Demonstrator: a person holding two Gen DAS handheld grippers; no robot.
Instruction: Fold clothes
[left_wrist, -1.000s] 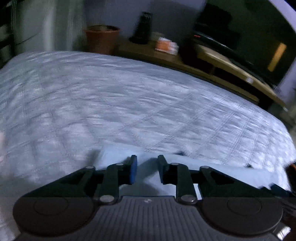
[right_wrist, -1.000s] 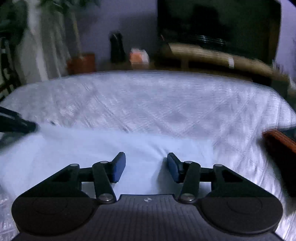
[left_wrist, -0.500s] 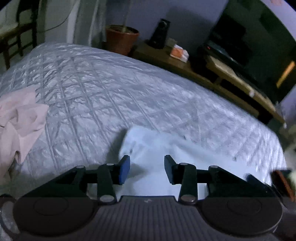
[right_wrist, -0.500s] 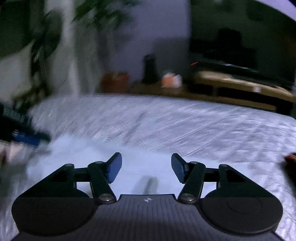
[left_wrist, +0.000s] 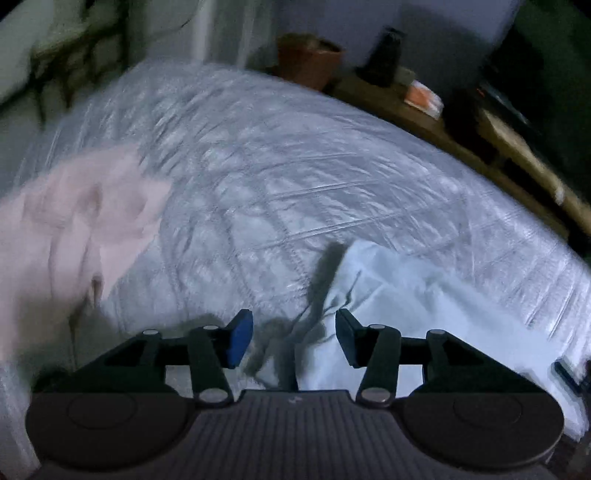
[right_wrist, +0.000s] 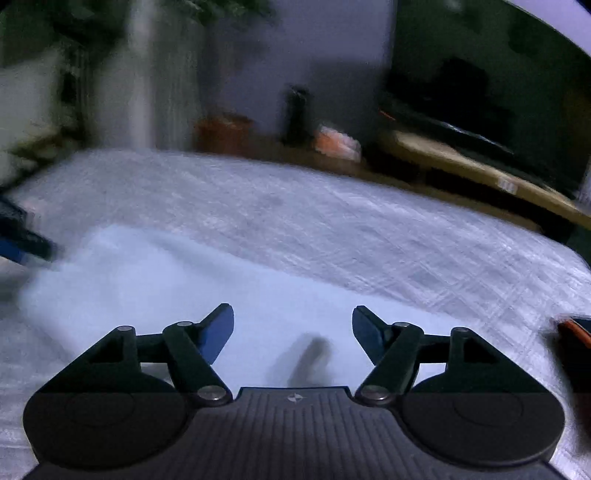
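Observation:
A pale blue folded garment (left_wrist: 424, 314) lies flat on the quilted bed cover (left_wrist: 295, 166), right of centre in the left wrist view. My left gripper (left_wrist: 294, 338) hovers open over its left edge, nothing between the fingers. In the right wrist view the same pale blue garment (right_wrist: 184, 288) spreads under my right gripper (right_wrist: 293, 332), which is open and empty above it. The left gripper's blue finger (right_wrist: 22, 247) shows blurred at the garment's left end. A crumpled pink garment (left_wrist: 74, 229) lies at the left of the bed.
Beyond the bed's far edge stand a terracotta pot (left_wrist: 308, 59), a dark bottle (left_wrist: 386, 51), an orange box (left_wrist: 423, 98) and a wooden TV bench (left_wrist: 517, 147). An orange-edged object (right_wrist: 572, 328) sits at the bed's right edge. The far half of the quilted cover (right_wrist: 332, 229) is bare.
Both grippers opened wider and let go of the pale blue garment, which now lies flat. The left view swung left, bringing the pink garment into sight.

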